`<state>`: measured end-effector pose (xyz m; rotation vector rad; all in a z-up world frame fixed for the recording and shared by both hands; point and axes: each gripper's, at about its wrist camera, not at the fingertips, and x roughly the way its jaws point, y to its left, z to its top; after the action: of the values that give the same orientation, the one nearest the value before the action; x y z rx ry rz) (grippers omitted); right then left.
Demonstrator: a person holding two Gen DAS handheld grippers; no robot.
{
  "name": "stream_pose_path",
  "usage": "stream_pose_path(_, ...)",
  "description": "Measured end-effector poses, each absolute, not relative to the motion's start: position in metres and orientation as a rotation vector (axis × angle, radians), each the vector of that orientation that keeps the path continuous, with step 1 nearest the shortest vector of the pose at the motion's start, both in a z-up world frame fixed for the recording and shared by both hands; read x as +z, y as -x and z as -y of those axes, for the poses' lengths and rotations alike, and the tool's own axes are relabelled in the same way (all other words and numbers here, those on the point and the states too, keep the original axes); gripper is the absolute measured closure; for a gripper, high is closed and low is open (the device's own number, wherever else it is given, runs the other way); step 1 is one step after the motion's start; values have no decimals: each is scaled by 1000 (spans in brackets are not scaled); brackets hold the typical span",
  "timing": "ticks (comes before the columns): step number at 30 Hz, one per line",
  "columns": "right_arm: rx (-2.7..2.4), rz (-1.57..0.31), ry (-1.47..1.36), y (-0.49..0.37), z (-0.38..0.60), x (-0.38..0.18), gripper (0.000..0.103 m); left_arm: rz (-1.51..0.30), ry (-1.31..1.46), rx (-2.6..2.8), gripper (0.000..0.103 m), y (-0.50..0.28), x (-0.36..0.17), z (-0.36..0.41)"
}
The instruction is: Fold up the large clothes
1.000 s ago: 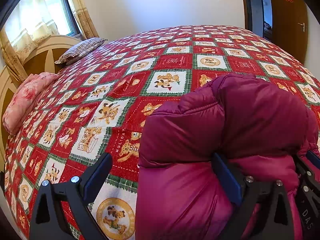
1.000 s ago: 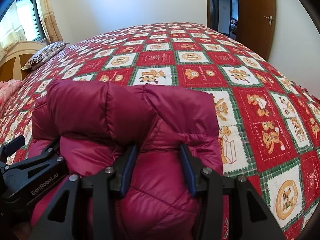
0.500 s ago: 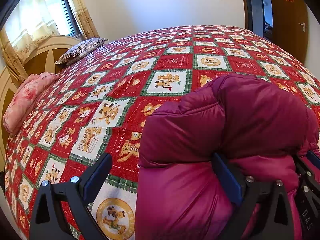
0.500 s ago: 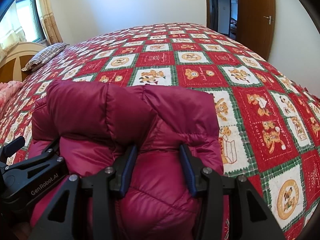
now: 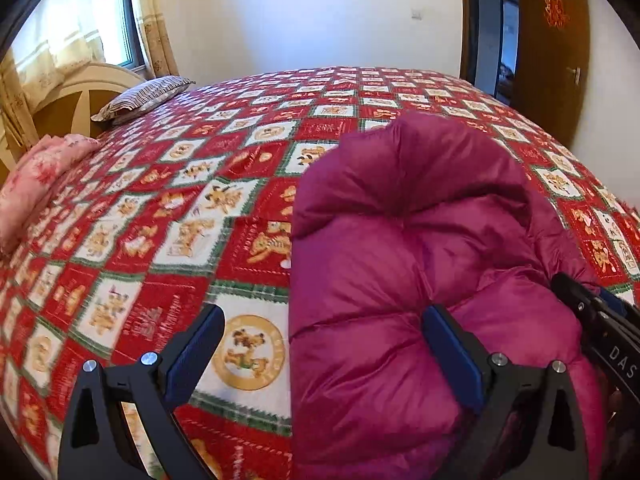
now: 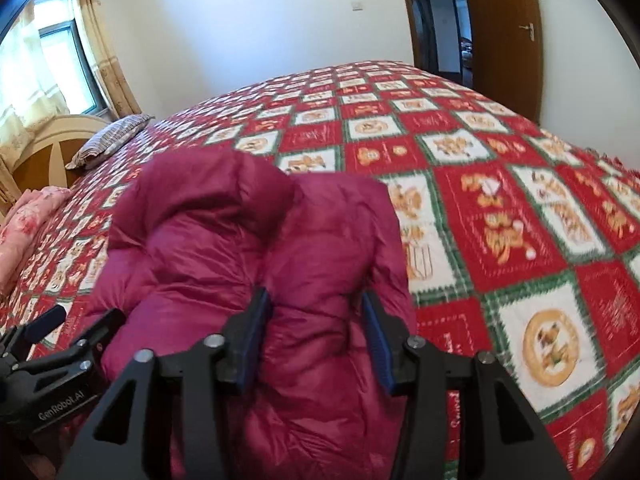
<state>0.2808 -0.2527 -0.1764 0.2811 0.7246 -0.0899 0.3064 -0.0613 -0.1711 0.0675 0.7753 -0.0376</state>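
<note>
The magenta down jacket (image 6: 248,248) lay directly ahead, pinched by my right hand-held gripper (image 6: 316,336); my left hand-held gripper (image 5: 320,352) gaped over its left edge.

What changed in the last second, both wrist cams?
Both tools pulled back and rose slightly, so the folded magenta puffer jacket now bulges differently, with a crease down its top. The left tool stays wide open, one finger on the jacket's edge; the right tool stays partly closed around a jacket fold. The quilt and pillows are unmoved.
</note>
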Motion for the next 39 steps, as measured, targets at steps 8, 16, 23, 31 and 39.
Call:
stream_pose_path(8,-87,-728,-279,-283,253,-183,43,-786,-44,-40,1,-313,-189,58)
stream_pose_path(16,-79,-753,-315,-286,258,-190,39,-821,-64,-37,1,-320,-194,63)
stream_pose_path(23,-65,-761,-338,-288,261,-193,35,-848,-35,-68,1,-323,-196,61)
stream_pose_path(31,-27,-776,-367,-292,266,-196,31,-866,-25,-122,1,-328,-199,64)
stream_pose_path(39,-2,-774,-397,-292,269,-197,32,-877,-7,-176,1,-331,-201,66)
